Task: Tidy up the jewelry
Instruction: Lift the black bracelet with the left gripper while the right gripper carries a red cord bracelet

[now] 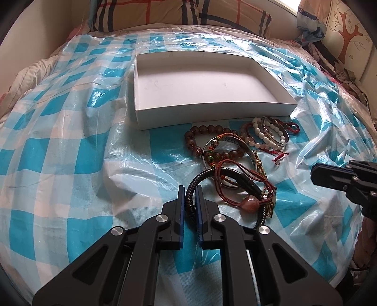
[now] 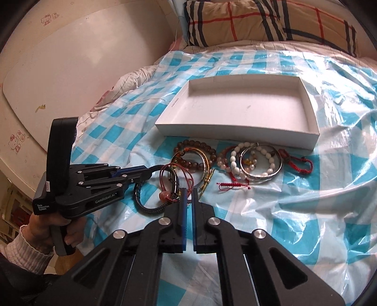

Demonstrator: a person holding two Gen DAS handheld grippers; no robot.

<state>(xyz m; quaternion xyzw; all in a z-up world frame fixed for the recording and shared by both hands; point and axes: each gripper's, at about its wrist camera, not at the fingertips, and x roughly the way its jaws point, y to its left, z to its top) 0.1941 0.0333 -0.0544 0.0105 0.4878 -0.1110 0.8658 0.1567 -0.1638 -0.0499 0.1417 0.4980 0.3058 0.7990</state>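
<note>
My left gripper (image 1: 190,188) is shut on a black braided bracelet (image 1: 189,191), which also shows in the right wrist view (image 2: 150,209); the bracelet lies among a pile of jewelry. The pile holds a brown bead bracelet (image 1: 200,138), a silver bangle (image 2: 261,162), white bead bracelets (image 2: 235,160), red cords (image 2: 297,162) and a cord with a pink stone (image 1: 251,202). A white shallow box (image 1: 143,117) stands empty behind the pile. My right gripper (image 2: 188,191) is nearly closed and empty, its tips just at the pile's near edge. It shows in the left wrist view (image 1: 315,174).
The bed is covered with a crinkled blue-and-white checked plastic sheet (image 1: 70,153). A plaid pillow (image 2: 271,21) lies at the head. A white board with cartoon stickers (image 2: 70,70) stands at the left of the bed. Clothes (image 1: 344,77) lie at the right.
</note>
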